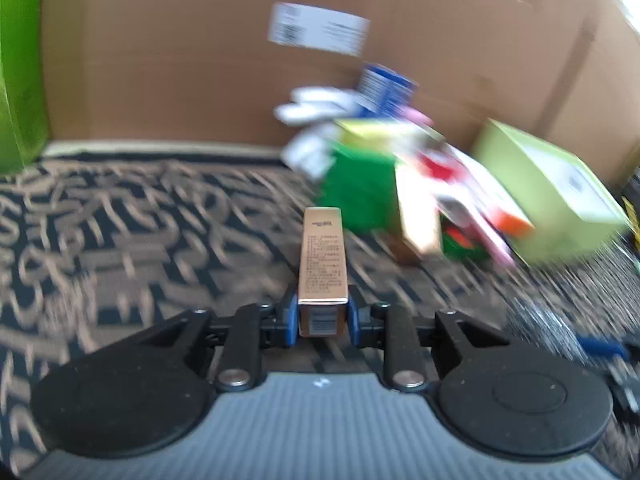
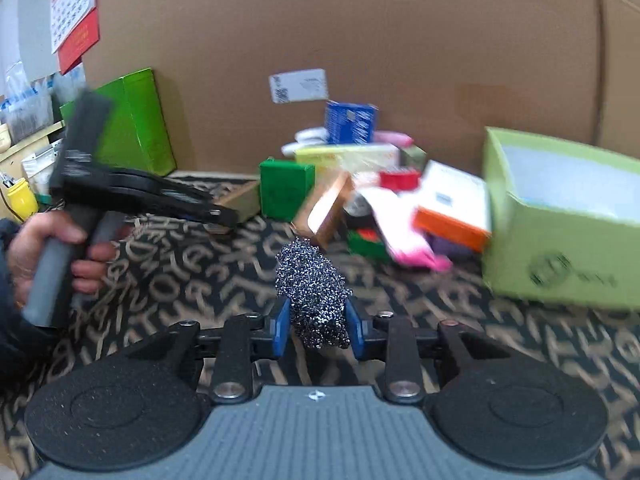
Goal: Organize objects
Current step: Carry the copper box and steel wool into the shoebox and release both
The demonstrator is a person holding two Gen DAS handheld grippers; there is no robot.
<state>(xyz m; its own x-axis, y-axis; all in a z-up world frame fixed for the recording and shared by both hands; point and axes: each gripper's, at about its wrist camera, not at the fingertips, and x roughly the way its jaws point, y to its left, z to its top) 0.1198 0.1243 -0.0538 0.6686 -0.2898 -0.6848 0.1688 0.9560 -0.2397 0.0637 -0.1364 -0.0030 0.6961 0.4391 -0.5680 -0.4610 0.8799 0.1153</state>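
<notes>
1. Nearest in the left wrist view, the left gripper (image 1: 322,316) is clenched on a slim gold box (image 1: 322,264); its blue pads press both sides of the box's near end.
2. The gold box's long axis runs straight away from the gripper, its far end pointing toward the heap of packages, printed face up, above the patterned cloth (image 1: 140,220).
3. Nearest in the right wrist view, the right gripper (image 2: 318,322) is clenched on a steel wool scrubber (image 2: 314,284), a grey wiry wad squeezed between the blue pads and bulging out past them.
4. At the left of that view, a hand (image 2: 44,248) grips the handle of the other gripper (image 2: 208,210), which points right toward the heap.
5. In the middle distance lies the heap of packages (image 2: 360,200): a small green box (image 2: 285,189), a tan box tilted on edge, a white and orange box (image 2: 454,208), pink and red items. They are blurred, and how they overlap is hard to tell.
6. Right of the heap stands an open light green box (image 2: 560,264); its inside shows only a pale lining, and whether anything lies in it cannot be told.
7. Farther back, a blue box (image 2: 350,122) stands behind the heap.
8. Far left stands a tall bright green box (image 2: 134,124).
9. Farthest, a big cardboard wall (image 2: 360,40) with a white label (image 2: 298,85) closes the scene.
</notes>
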